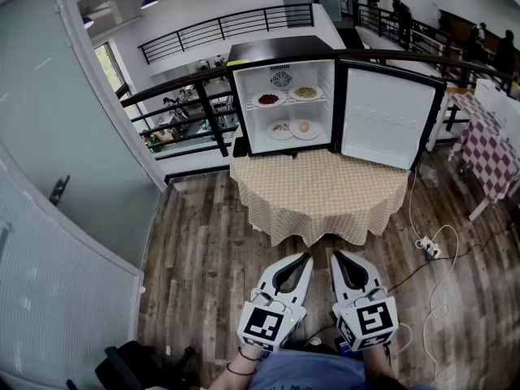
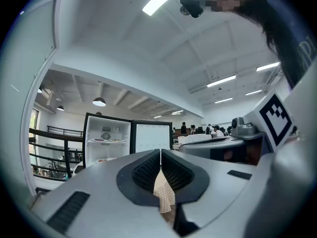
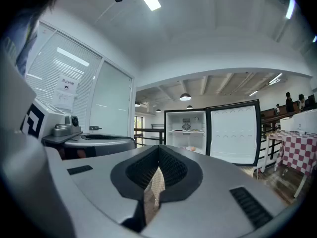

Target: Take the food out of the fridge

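Observation:
A small black fridge (image 1: 284, 104) stands open on a table with a checked cloth (image 1: 321, 193), its door (image 1: 386, 116) swung to the right. Two plates of food rest on the upper shelf, one with red food (image 1: 268, 99) and one with yellow food (image 1: 306, 93). Two more plates (image 1: 292, 128) lie on the fridge floor. My left gripper (image 1: 307, 257) and right gripper (image 1: 335, 256) hover side by side above the wooden floor, well short of the table. Both are shut and empty. The fridge (image 2: 106, 143) (image 3: 185, 130) shows far off in both gripper views.
A glass partition (image 1: 57, 161) runs along the left. A black railing (image 1: 187, 96) passes behind the fridge. A table with a red checked cloth (image 1: 487, 149) stands at the right. A power strip (image 1: 429, 247) and cables lie on the floor right of the table.

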Demonstrator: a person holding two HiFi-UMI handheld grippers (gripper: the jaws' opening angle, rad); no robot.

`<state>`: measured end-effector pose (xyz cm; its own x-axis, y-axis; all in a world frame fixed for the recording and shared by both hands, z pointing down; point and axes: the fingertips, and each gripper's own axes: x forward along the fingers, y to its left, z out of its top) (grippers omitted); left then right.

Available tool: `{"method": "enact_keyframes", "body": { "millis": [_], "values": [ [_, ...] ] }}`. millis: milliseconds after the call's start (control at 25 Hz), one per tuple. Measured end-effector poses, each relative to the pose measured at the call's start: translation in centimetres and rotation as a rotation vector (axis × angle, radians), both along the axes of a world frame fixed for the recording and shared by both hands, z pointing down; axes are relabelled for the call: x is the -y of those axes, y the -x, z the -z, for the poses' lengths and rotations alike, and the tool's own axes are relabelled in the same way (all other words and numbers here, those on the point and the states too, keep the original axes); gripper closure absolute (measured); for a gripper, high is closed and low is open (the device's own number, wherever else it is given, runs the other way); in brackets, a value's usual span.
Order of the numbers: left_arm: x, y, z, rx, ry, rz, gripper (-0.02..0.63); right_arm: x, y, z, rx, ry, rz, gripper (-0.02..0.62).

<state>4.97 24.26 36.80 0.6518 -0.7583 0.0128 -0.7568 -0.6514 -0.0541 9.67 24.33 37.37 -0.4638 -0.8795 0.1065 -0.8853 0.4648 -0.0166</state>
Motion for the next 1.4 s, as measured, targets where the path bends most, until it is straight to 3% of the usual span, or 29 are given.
{"method": "enact_keyframes", "body": {
  "millis": [680, 1040, 1400],
  "values": [
    [1.3, 0.9, -1.2, -0.029, 0.053, 0.038, 0.588, 1.4, -0.2, -1.2, 0.029, 0.033, -0.008, 0.58],
    [7.0, 0.9, -2.6, 0.007, 0.055, 0.007, 0.588, 6.7, -1.3, -2.6, 0.016, 0.063, -0.04, 0.58],
    [16.2, 3.4, -2.6, 0.045, 0.064, -0.019, 0.588, 15.4, 2.2, -3.0, 0.02, 0.103, -0.025, 0.58]
  ]
}}
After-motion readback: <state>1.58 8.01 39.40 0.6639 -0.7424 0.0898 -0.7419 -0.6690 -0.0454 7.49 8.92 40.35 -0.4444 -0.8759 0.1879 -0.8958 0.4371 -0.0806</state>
